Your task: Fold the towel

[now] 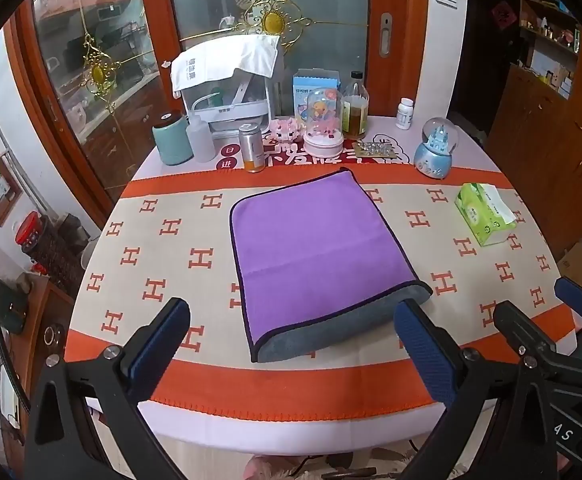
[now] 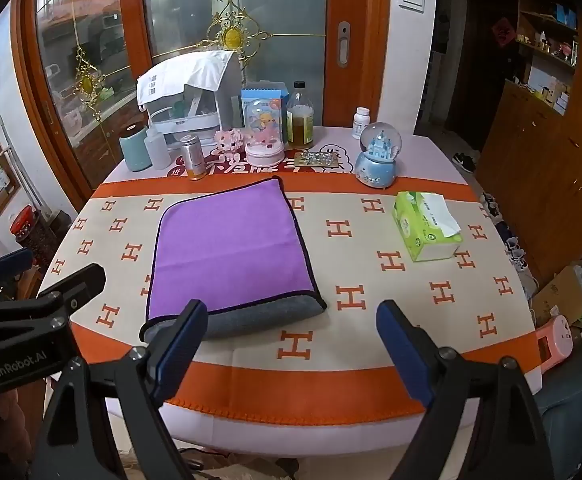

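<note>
orange-bordered tablecloth [image 1: 171, 240] fills my left view, the folded purple towel [image 1: 311, 248] lying flat past my wide-open left gripper [image 1: 291, 344], and my right view shows my right gripper [image 2: 295, 344] spread open, empty, at its near edge.

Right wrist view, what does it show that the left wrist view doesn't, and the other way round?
Only the right wrist view shows the pink device beyond the table's right edge and the black shoes on the floor. Only the left wrist view shows the red-lidded jar at left. Both share the folded purple towel with its grey underside toward the camera, the green tissue pack, the blue snow globe, and both claws, left claw and right claw, open.
</note>
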`<state>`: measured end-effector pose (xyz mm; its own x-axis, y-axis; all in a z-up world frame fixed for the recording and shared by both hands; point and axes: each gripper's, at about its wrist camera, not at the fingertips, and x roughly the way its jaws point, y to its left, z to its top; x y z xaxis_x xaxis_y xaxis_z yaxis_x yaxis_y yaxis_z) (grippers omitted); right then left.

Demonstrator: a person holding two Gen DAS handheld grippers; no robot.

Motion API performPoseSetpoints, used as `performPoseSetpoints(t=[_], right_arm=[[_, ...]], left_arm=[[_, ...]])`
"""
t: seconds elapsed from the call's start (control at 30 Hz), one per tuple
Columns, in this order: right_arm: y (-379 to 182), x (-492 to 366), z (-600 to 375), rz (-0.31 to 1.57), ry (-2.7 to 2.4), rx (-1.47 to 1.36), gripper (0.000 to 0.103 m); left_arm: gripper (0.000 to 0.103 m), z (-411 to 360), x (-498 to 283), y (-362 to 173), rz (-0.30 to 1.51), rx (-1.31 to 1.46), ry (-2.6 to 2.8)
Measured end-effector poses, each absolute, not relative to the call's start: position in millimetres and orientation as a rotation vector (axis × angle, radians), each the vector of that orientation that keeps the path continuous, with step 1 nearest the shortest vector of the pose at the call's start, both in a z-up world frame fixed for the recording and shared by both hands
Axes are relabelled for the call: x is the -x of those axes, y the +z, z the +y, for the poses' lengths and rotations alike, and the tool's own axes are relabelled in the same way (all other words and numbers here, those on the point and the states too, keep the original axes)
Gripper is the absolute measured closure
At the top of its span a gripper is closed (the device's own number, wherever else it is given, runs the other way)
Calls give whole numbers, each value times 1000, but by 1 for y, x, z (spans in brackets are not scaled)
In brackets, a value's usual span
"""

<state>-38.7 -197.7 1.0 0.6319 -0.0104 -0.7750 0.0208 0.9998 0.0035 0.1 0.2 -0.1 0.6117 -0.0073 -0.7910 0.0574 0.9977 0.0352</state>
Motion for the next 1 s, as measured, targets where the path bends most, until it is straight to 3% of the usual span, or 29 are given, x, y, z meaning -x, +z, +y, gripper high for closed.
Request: performPoseSetpoints(t=[1.0], right_arm=[[1, 42, -200, 880, -17, -19, 16]], left_arm=[[1, -2, 7, -1, 900, -69, -44]])
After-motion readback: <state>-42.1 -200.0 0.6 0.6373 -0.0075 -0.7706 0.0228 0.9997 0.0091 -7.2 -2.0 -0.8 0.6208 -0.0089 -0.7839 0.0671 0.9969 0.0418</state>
